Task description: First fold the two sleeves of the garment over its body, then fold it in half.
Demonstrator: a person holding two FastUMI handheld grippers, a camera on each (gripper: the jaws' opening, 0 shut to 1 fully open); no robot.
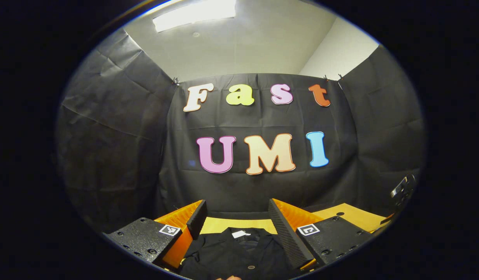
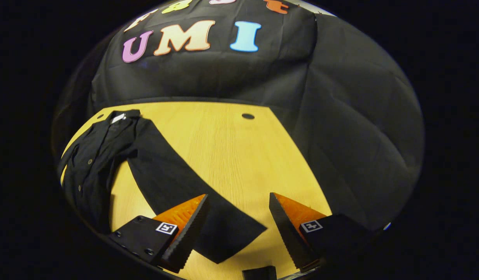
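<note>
Right gripper [image 2: 237, 217] spread wide over the sleeve [image 2: 173, 171] cuff, black shirt [image 2: 93, 163] flat on the table [image 2: 231, 151] | left gripper [image 1: 236, 225] also spread, by the collar | tip: pinch near the cuff, swing it across the body.

- The garment [image 2: 92, 163] is a black long-sleeved shirt lying flat, front up, on the yellow wooden table [image 2: 231, 155], toward its left part in the right gripper view.
- Small round buttons run down its front; a white label [image 1: 240, 234] shows inside the collar.
- 1 sleeve [image 2: 185, 190] stretches unfolded, diagonally away from the body across the table, cuff end nearest the camera.
</note>
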